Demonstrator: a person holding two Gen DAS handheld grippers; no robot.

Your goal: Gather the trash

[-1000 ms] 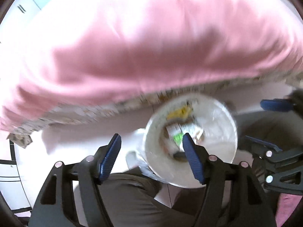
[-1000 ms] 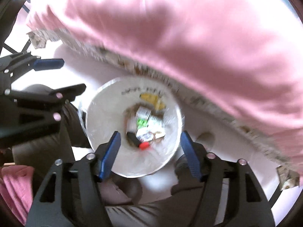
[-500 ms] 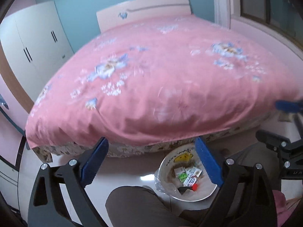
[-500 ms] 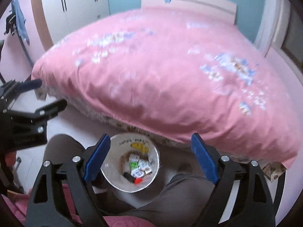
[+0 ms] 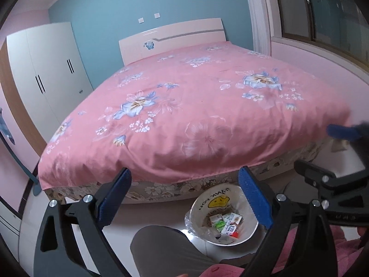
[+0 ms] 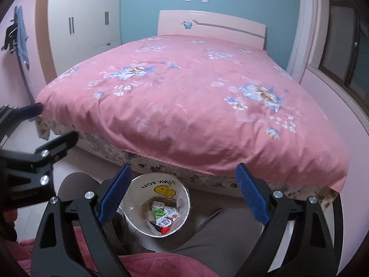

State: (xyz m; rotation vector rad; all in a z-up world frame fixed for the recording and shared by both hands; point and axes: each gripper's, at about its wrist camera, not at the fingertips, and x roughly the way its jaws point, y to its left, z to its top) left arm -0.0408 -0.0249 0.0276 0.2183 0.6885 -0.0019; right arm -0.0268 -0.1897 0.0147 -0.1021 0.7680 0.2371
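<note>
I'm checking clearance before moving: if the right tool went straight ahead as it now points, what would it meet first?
Probably the pink floral duvet on the bed: the open right tool aims above the trash bin. Depth is unclear.

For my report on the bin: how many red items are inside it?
1: a small red item at the near edge of the pile in the bin; others may be hidden underneath.

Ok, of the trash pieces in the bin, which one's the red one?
The small red piece at the near edge of the heap in the white bin, next to the blue-and-white carton. The rest are white or green cartons.
</note>
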